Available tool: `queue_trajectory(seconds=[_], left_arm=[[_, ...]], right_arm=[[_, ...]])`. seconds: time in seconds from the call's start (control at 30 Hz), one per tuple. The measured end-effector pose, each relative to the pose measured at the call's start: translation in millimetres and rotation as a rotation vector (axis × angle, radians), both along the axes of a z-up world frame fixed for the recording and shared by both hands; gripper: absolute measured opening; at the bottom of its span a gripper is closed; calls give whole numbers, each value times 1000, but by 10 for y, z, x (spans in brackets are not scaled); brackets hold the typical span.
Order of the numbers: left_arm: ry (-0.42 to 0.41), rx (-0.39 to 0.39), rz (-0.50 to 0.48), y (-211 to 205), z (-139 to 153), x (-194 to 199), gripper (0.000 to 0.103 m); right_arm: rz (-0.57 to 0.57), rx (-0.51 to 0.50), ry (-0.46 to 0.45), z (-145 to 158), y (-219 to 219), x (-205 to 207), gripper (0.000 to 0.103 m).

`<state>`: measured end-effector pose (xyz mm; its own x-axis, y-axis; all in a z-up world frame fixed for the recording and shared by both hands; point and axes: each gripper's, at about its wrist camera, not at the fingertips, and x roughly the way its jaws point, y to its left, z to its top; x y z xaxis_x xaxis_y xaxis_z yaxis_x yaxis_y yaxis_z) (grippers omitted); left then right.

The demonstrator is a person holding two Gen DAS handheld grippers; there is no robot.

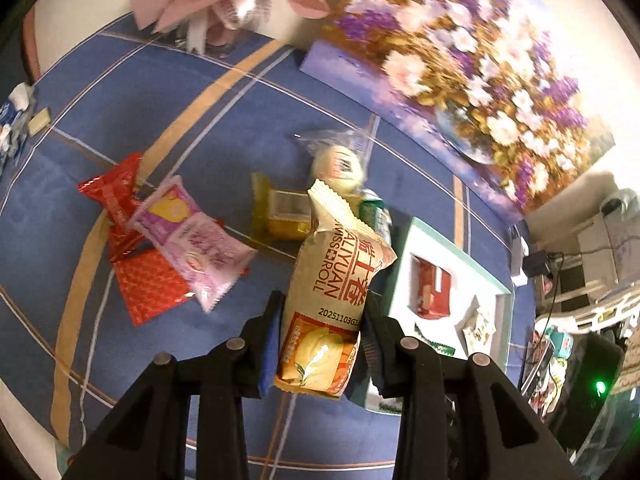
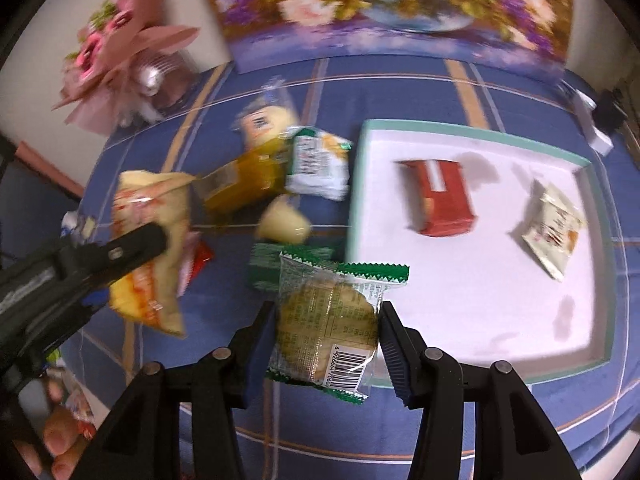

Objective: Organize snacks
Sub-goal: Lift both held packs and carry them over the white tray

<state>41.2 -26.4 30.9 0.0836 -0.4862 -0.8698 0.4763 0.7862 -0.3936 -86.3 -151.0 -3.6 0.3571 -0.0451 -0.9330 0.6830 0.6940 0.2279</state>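
Observation:
My left gripper (image 1: 322,320) is shut on a cream Swiss roll packet (image 1: 332,280) and holds it upright above the blue tablecloth. My right gripper (image 2: 326,320) is shut on a clear cake packet with green edges (image 2: 328,312), just left of the white tray (image 2: 460,280). The tray has a pale green rim and holds a red packet (image 2: 440,196) and a white packet (image 2: 550,228). In the right wrist view the Swiss roll packet (image 2: 160,200) shows at the left. Loose on the cloth lie a yellow packet (image 1: 280,216), a green-white packet (image 2: 316,164), red packets (image 1: 116,200) and pink packets (image 1: 192,240).
A flower painting (image 1: 460,80) leans against the wall behind the table. A pink bouquet (image 2: 120,48) stands at the back left. A clear-wrapped round cake (image 1: 340,164) lies near the painting. A person's fingers (image 2: 56,440) show at the lower left. Clutter (image 1: 580,320) crowds the floor past the table's right edge.

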Motion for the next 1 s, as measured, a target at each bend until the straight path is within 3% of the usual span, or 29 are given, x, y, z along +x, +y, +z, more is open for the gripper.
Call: queue_trajectory(seconds=[0.53,0.83,1.0], left_arm=[[23,20,-278,-828,-149,-834,38],[59,57,-353,-1095,-437,-1100,38],[71,58,-355,-1134,-566,-1104,38]], right_arm=[[-435,-10,104,-129,-1021,-1169,53],[-554,-7,130,-182,-1225,-1530,53],[-551,19,149,-299,-1263,-1561,53]])
